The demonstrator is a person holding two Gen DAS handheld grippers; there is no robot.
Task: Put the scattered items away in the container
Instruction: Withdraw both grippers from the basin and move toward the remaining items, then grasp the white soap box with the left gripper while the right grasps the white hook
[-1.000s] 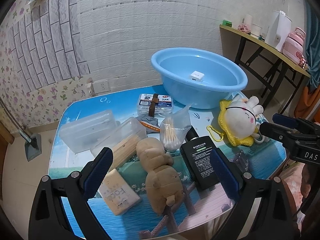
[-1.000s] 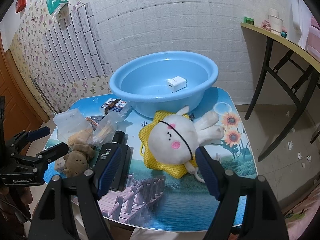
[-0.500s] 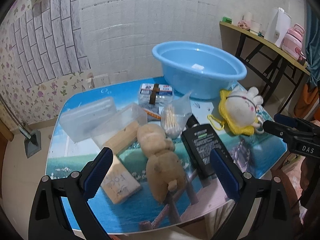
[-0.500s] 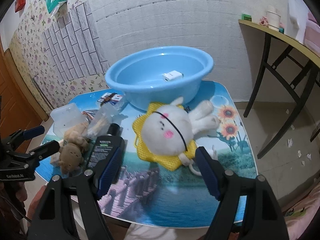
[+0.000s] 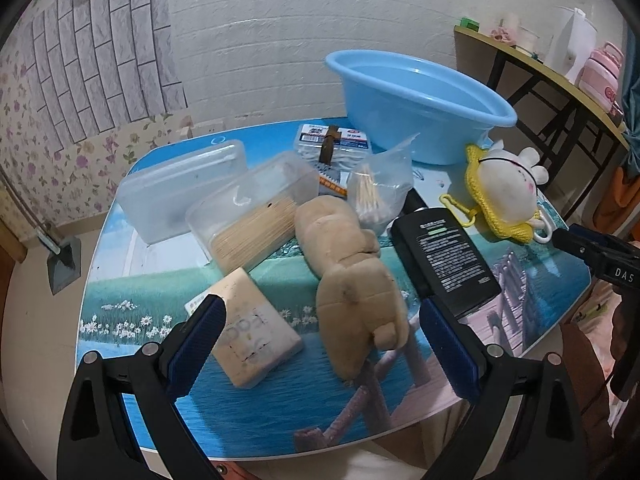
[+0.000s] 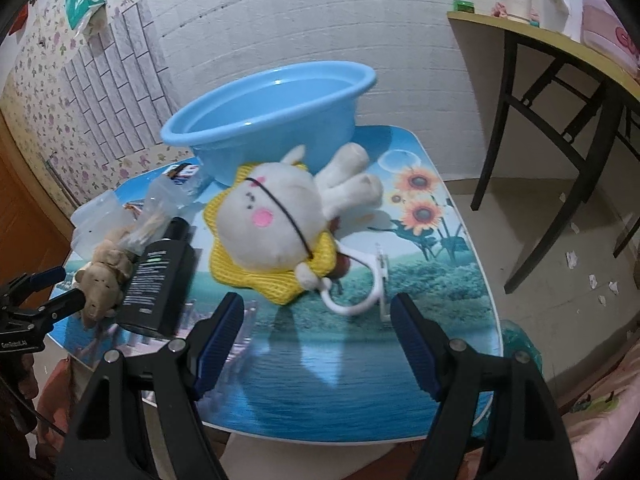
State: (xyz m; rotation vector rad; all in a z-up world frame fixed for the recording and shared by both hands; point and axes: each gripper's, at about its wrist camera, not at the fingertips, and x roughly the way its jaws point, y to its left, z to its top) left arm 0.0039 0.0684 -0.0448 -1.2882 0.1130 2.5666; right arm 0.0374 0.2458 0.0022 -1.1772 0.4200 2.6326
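Clutter covers the desk [image 5: 120, 312], and the pairing of claw to toy is what my next reach hangs on. My left claw [image 5: 320, 344] has its pads wide apart with nothing clamped, and the brown plush [image 5: 352, 272] lies straight ahead of it, its near end already between the two fingers in the left wrist view. That toy runs lengthwise from the desk's near edge back toward the middle, roughly in line with where this claw points, so the pads would close across its narrow width rather than along it. Just to its right, touching or nearly so, lies the black bottle [image 5: 444, 256], also lengthwise from front to back; a tan box [image 5: 252, 328] sits just to the left, near my left pad.

My right claw [image 6: 318, 344] is likewise spread, holding nothing, above the bare near part of the desk. The white bunny plush [image 6: 272, 224] on its yellow mesh [image 6: 276, 284] lies ahead of it, tilted so its body runs toward the far right, with a white plastic ring [image 6: 352, 300] trailing back toward the claw's gap.

The blue basin [image 6: 276, 120] stands at the desk's far edge, behind both toys, closer to the bunny than to the brown plush. I judge the left claw nearer its grasp, since the brown plush is already framed by the pads, whereas the bunny is a reach forward.
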